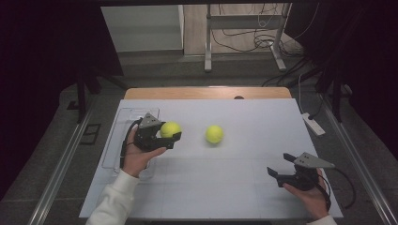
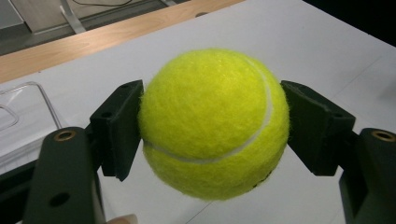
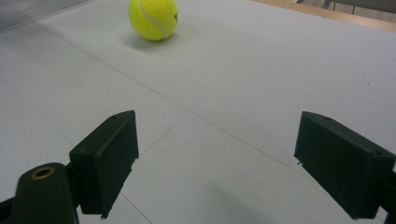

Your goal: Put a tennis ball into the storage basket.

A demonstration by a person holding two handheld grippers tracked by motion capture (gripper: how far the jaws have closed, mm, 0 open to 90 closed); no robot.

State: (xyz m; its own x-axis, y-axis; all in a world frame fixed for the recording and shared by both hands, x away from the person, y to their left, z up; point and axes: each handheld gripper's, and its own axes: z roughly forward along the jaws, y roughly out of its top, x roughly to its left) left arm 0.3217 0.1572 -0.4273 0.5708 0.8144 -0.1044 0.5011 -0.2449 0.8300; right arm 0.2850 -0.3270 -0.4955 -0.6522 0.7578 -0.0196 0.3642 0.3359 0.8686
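left gripper point(image 1: 170, 136) clamped on tennis ball point(image 2: 212, 123), held just above table point(image 1: 244, 187) beside clear tray point(image 1: 123, 117) — pickup done, placing left. second ball point(image 1: 214, 134) lies mid-table, untouched. right gripper point(image 1: 280, 169) idle near front edge — jaws wide, empty.

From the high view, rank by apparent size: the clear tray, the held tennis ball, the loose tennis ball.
1. clear tray, clearly largest.
2. held tennis ball and loose tennis ball look alike; the left gripper hides part of the held one, so no ranking.
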